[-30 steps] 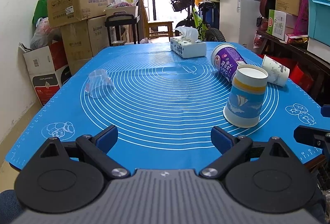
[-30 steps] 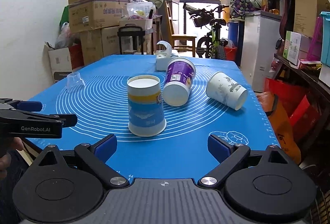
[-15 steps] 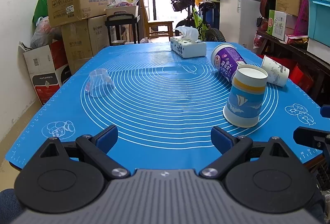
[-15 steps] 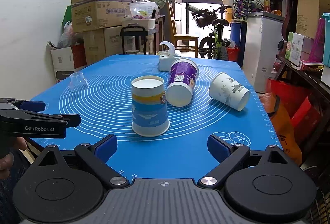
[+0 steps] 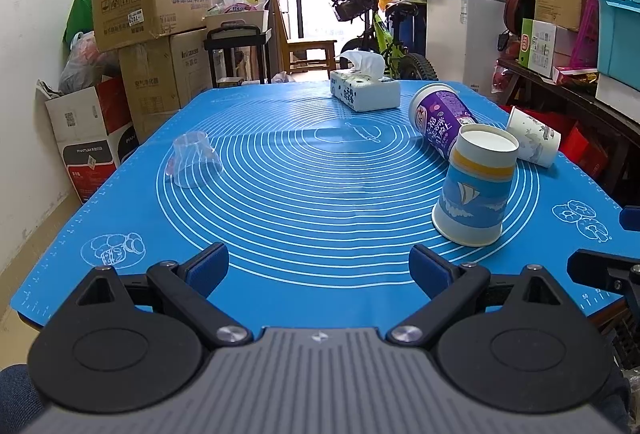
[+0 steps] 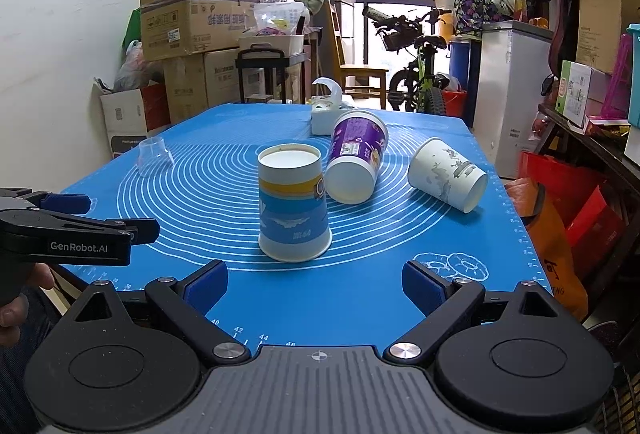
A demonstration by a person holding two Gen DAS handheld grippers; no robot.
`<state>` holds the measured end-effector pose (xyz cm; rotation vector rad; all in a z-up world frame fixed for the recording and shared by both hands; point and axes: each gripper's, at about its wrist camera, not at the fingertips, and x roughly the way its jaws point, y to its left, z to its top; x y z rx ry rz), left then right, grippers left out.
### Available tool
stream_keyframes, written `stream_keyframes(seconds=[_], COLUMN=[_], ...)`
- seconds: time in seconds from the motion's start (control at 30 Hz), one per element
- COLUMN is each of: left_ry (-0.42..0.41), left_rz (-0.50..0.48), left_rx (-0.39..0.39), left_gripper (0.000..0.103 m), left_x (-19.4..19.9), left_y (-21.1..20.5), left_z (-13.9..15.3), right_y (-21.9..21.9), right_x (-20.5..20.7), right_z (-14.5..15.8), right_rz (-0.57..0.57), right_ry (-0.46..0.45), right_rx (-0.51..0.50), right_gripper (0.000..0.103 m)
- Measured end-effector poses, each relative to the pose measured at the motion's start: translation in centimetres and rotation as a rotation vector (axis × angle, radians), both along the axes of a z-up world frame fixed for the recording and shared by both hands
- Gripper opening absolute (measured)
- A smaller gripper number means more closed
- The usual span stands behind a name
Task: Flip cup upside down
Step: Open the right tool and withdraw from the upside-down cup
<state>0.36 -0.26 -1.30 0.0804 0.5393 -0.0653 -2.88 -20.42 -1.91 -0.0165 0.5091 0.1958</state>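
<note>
A blue and yellow paper cup (image 5: 474, 186) (image 6: 294, 204) stands upside down on the blue mat (image 5: 304, 194) (image 6: 200, 194). A purple cup (image 5: 442, 120) (image 6: 358, 156) and a white printed cup (image 5: 534, 142) (image 6: 448, 174) lie on their sides behind it. A clear plastic cup (image 5: 194, 158) (image 6: 152, 154) stands upside down at the left. My left gripper (image 5: 319, 268) is open and empty at the mat's near edge. My right gripper (image 6: 314, 284) is open and empty, just short of the blue cup.
A tissue box (image 5: 364, 90) (image 6: 326, 110) sits at the far end of the mat. Cardboard boxes (image 5: 152, 14) stack against the left wall. A bicycle (image 6: 416, 70), a white freezer (image 6: 508, 90) and shelves stand behind and to the right.
The right gripper has moved slightly forward and left toward the blue cup. The left gripper has barely moved. No cup has moved.
</note>
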Motion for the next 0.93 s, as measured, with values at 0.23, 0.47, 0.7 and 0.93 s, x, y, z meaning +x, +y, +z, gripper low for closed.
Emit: stream_keyframes(seconds=[0.23, 0.47, 0.7, 0.93], left_ry=[0.000, 0.001, 0.000, 0.004], left_rz=[-0.001, 0.000, -0.001, -0.004], left_rx=[0.001, 0.002, 0.002, 0.002], left_gripper=[0.096, 0.096, 0.096, 0.096], left_x=[-0.01, -0.02, -0.01, 0.00], left_y=[-0.05, -0.06, -0.06, -0.16], left_z=[-0.04, -0.05, -0.05, -0.11], right_y=[-0.08, -0.09, -0.10, -0.10], right_x=[-0.13, -0.14, -0.16, -0.16], right_z=[-0.11, -0.19, -0.16, -0.15], right_rz=[0.001, 0.003, 0.003, 0.002], right_ry=[0.000, 0.002, 0.001, 0.002], right_rx=[0.001, 0.001, 0.002, 0.002], right_gripper=[0.094, 0.094, 0.094, 0.094])
